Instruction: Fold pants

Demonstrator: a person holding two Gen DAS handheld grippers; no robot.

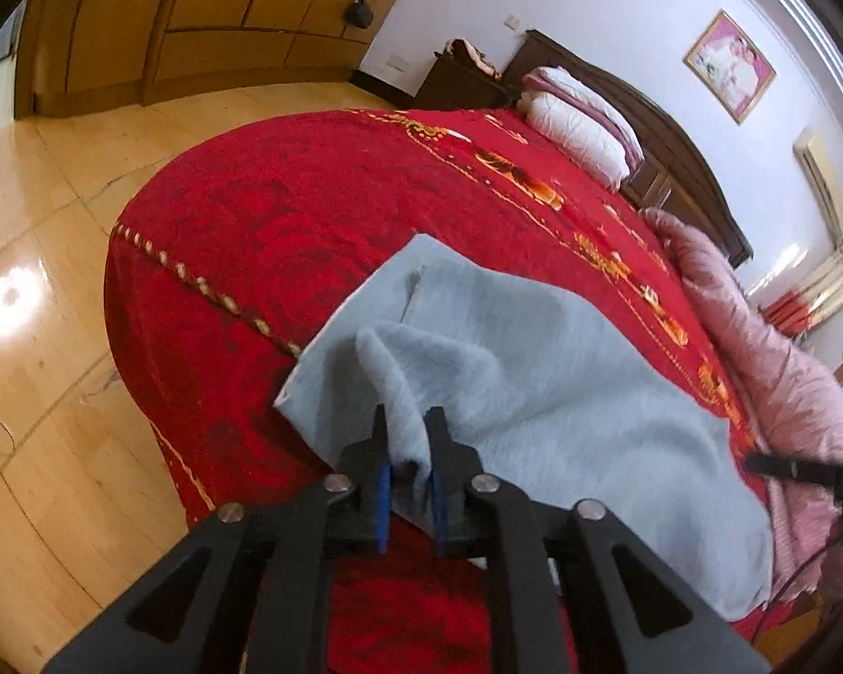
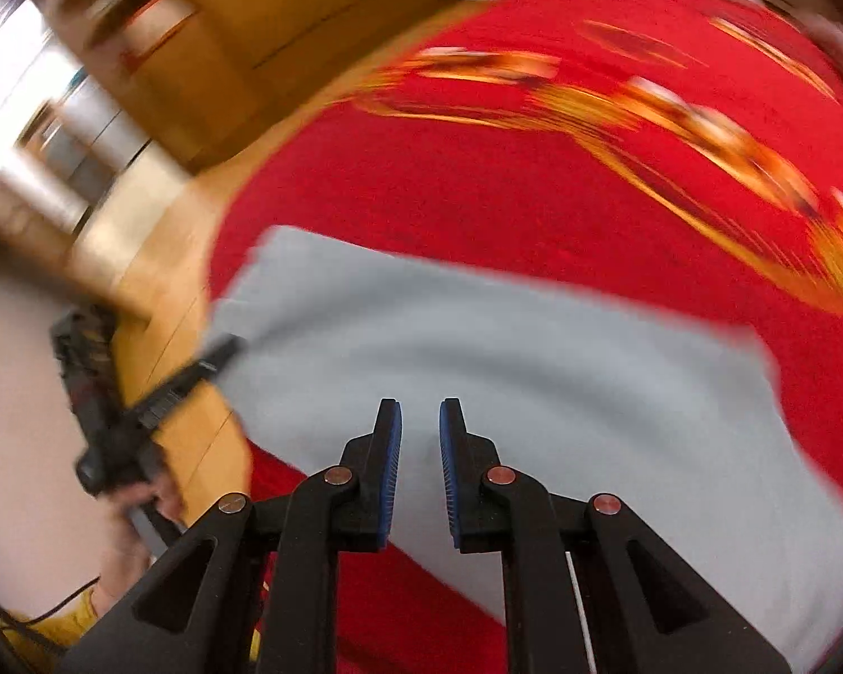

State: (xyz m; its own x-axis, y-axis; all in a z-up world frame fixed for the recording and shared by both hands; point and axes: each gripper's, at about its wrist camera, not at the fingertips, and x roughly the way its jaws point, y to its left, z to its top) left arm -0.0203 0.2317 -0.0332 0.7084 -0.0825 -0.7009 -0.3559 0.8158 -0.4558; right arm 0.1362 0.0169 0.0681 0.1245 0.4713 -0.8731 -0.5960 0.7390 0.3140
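Light grey pants (image 1: pixel 539 359) lie folded flat on a red bedspread (image 1: pixel 286 208). My left gripper (image 1: pixel 409 421) is shut on a bunched fold of the grey cloth at the pants' near edge and lifts it slightly. In the blurred right wrist view the pants (image 2: pixel 506 365) spread across the middle. My right gripper (image 2: pixel 420 415) hovers over them with a gap between its jaws and nothing in it. The left gripper (image 2: pixel 219 359) shows at the pants' left edge there. The right gripper's tip (image 1: pixel 781 466) shows at the far right of the left view.
A pink quilt (image 1: pixel 758 348) is bunched along the bed's right side. White folded bedding (image 1: pixel 579 118) lies by the dark headboard (image 1: pixel 674 129). A shiny tiled floor (image 1: pixel 45 281) lies left of the bed, wooden wardrobes behind it.
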